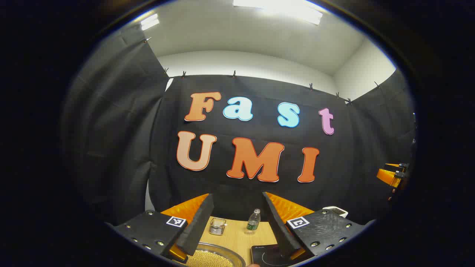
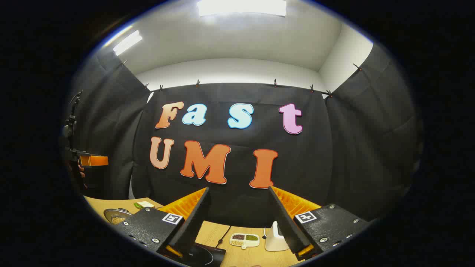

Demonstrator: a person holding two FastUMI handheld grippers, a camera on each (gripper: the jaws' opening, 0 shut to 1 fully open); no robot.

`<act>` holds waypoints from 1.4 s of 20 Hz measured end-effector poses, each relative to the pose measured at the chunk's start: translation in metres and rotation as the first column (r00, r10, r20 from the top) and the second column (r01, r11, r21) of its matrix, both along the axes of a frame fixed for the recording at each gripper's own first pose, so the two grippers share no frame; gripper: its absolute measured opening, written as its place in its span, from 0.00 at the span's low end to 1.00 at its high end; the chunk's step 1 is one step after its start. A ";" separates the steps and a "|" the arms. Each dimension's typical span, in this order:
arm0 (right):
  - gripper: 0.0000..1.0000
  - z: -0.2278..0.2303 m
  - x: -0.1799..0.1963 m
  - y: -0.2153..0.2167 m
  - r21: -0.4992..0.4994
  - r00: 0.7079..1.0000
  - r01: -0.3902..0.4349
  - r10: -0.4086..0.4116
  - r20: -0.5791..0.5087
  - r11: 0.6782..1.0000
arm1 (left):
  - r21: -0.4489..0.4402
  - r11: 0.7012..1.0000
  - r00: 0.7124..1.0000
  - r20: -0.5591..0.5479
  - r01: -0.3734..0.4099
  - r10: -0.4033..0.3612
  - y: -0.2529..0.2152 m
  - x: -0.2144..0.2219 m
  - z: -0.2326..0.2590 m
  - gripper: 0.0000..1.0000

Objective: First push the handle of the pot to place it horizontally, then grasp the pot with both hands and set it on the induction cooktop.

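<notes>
- Currently both grippers are held high, aimed at the back wall; the wooden table (image 1: 237,237) shows low in each frame.
- Pot (image 1: 213,257): bottom centre of the left gripper view, below and between the left gripper's (image 1: 237,222) fingertips, holding pale grains. It also appears small at lower left of the right gripper view. Handle and long axis: cannot tell.
- Induction cooktop (image 1: 269,256): black slab just right of the pot in the left gripper view; at bottom centre of the right gripper view, under the right gripper (image 2: 239,218).
- Left gripper: fingers spread wide, holding nothing.
- Right gripper: fingers likewise wide, empty.
- Judgement: left gripper is nearer the pot; the handle must be located first.
- Small items: bottle (image 1: 253,221), wire basket (image 1: 217,226), sectioned dish (image 2: 244,240).
</notes>
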State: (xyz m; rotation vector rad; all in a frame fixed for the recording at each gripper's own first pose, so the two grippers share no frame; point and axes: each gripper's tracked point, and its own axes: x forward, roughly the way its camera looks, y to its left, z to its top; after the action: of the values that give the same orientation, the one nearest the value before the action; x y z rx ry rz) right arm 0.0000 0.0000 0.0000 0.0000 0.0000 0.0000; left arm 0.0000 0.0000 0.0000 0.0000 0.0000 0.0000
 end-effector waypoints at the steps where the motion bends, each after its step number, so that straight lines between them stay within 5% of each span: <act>1: 0.94 0.000 0.000 0.000 0.003 1.000 -0.004 0.004 0.003 1.000 | 0.000 1.000 1.000 -0.003 -0.010 0.010 0.003 0.000 -0.001 0.83; 10: 0.95 -0.009 0.006 0.020 0.004 0.999 -0.043 0.043 -0.011 0.999 | 0.020 1.000 1.000 -0.028 -0.008 0.009 0.014 -0.007 -0.012 0.82; 28: 0.94 -0.017 -0.011 -0.011 -0.025 1.000 0.009 -0.009 -0.005 1.000 | 0.094 0.992 0.997 -0.013 0.080 -0.079 -0.020 -0.004 -0.014 0.82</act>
State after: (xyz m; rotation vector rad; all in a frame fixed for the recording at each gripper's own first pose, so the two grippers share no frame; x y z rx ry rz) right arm -0.0110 -0.0106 -0.0170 -0.0248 0.0056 -0.0091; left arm -0.0036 -0.0200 -0.0142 0.0944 0.0097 -0.0796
